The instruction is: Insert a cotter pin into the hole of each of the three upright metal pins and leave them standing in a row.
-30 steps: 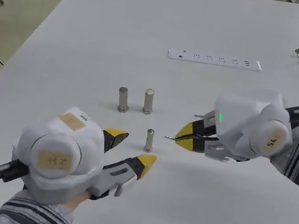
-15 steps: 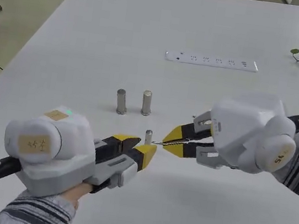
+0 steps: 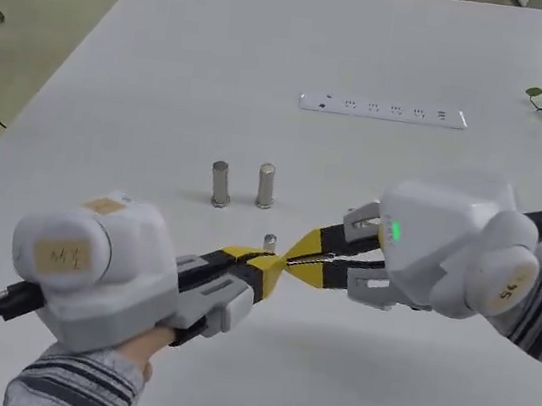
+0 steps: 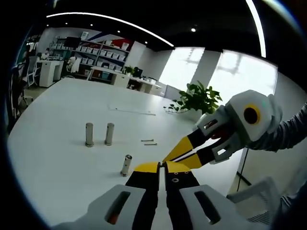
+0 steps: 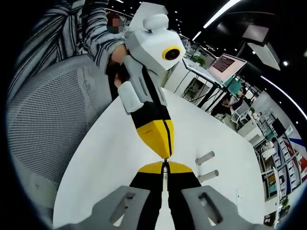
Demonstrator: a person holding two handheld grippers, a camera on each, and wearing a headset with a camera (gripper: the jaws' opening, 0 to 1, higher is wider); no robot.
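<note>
Steel pin behind left tool

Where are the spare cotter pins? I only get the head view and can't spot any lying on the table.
Observer: The left gripper view shows two spare cotter pins lying on the table beside the far metal pins.
Operator: Is the left gripper holding the nearest metal pin?
Observer: No; there it stands apart from the left gripper's shut jaws.
Operator: And the right gripper?
Observer: Its own view shows a thin cotter pin between its shut jaws.
</note>
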